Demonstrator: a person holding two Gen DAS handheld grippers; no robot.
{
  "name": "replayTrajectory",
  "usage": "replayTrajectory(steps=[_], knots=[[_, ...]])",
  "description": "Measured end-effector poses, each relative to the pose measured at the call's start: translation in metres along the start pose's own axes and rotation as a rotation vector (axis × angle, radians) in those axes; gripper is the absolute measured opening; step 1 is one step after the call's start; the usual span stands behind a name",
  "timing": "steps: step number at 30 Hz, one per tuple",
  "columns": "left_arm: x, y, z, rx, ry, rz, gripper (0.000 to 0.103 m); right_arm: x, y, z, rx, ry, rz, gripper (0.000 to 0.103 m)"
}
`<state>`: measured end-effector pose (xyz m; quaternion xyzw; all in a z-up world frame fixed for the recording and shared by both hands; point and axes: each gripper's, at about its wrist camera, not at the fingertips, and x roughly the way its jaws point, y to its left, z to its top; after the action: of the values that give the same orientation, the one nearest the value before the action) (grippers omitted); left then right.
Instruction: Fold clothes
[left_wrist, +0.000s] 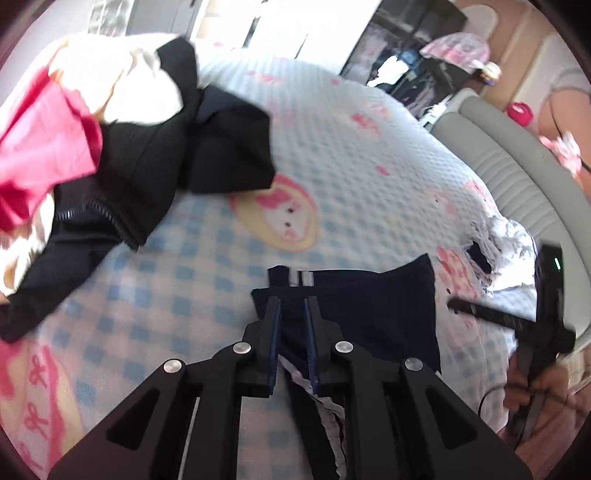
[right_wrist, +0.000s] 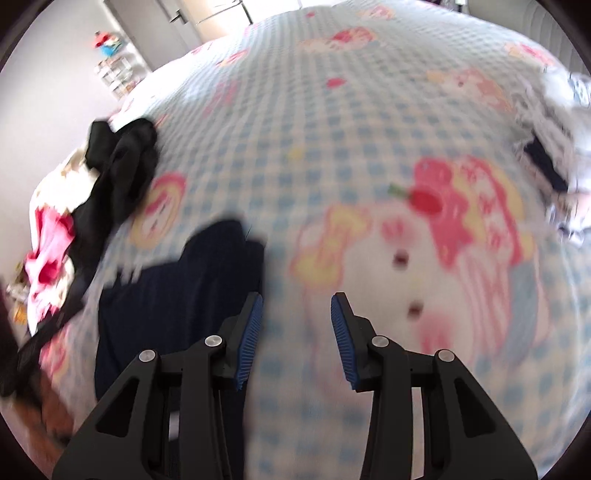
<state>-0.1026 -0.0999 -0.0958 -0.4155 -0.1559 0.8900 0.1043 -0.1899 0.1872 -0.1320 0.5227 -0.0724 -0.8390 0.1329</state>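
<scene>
A dark navy garment (left_wrist: 369, 306) lies on the bed's blue-checked cartoon blanket (left_wrist: 332, 155). My left gripper (left_wrist: 293, 304) is shut on the navy garment's near edge, with cloth pinched between the narrow-set fingers and hanging below them. The right gripper shows at the right of this view (left_wrist: 532, 321), held in a hand. In the right wrist view the same navy garment (right_wrist: 177, 295) lies to the left of my right gripper (right_wrist: 296, 301), which is open and empty above the blanket (right_wrist: 369, 129). That view is blurred.
A pile of black, red and cream clothes (left_wrist: 110, 140) sits at the bed's left; it also shows in the right wrist view (right_wrist: 110, 173). A white patterned garment (left_wrist: 506, 254) lies at the right by the padded grey headboard (left_wrist: 517, 173). Dark shelves (left_wrist: 413, 55) stand beyond.
</scene>
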Motion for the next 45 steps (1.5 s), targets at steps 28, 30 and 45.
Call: replayTrajectory(steps=[28, 30, 45], knots=[[0.063, -0.01, -0.031, 0.055, 0.2, -0.05, 0.015, 0.045, 0.01, 0.002, -0.217, 0.116, -0.174, 0.039], [0.062, -0.008, -0.03, 0.043, 0.193, -0.066, 0.016, 0.037, -0.013, 0.003, -0.148, 0.101, -0.186, 0.039], [0.063, -0.007, -0.032, 0.027, 0.192, -0.081, 0.022, 0.056, 0.027, 0.028, -0.158, 0.087, -0.013, 0.04]])
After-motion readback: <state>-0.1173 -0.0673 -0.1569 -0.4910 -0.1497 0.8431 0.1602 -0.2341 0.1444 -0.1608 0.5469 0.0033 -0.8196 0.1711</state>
